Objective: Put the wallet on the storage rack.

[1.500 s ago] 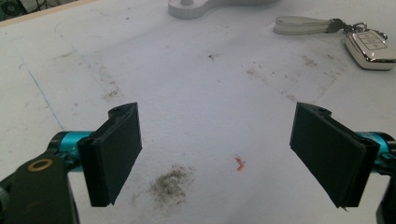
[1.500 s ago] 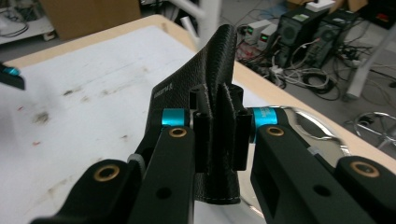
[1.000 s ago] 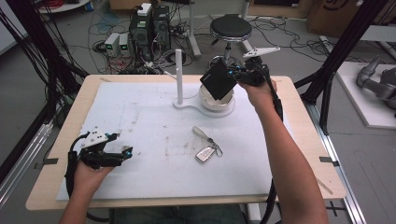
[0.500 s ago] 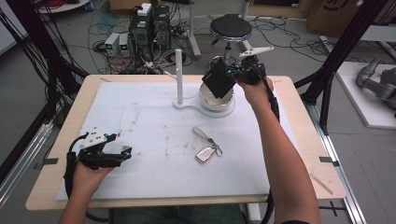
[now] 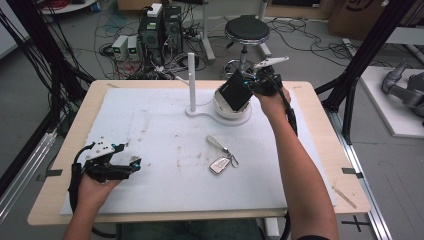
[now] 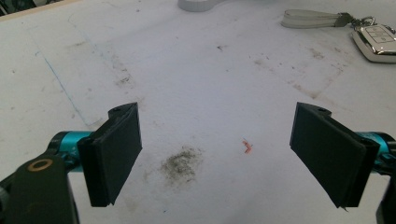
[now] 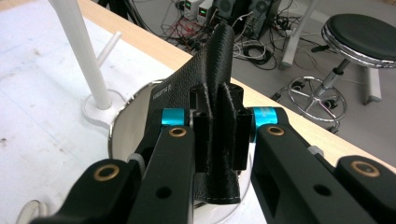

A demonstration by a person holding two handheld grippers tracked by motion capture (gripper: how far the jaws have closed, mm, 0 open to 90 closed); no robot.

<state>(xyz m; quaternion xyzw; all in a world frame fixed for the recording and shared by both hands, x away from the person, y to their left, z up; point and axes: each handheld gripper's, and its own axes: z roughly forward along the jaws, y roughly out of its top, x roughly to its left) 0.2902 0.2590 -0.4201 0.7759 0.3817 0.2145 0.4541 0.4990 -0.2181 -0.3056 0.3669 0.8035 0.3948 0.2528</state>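
A black leather wallet [image 5: 235, 91] hangs tilted over the white round bowl [image 5: 224, 109] at the table's far middle. My right gripper [image 5: 254, 85] is shut on it; in the right gripper view the wallet [image 7: 205, 79] stands edge-on, pinched between the two jaws over the bowl's rim [image 7: 122, 114]. My left gripper [image 5: 131, 164] rests low at the near left, open, with nothing between its pads [image 6: 116, 149]. A car key fob [image 5: 219, 165] with a pale strap [image 5: 216, 143] lies on the white mat mid-table, and the key fob [image 6: 376, 43] sits top right in the left gripper view.
A white upright post [image 5: 191, 80] on a flat base stands just left of the bowl. The white mat [image 5: 160, 130] covers most of the wooden table. A black stool [image 5: 246, 30] and computer gear stand beyond the far edge.
My right gripper has carried the wallet slightly left and lower over the bowl. The left gripper and the key fob have stayed put.
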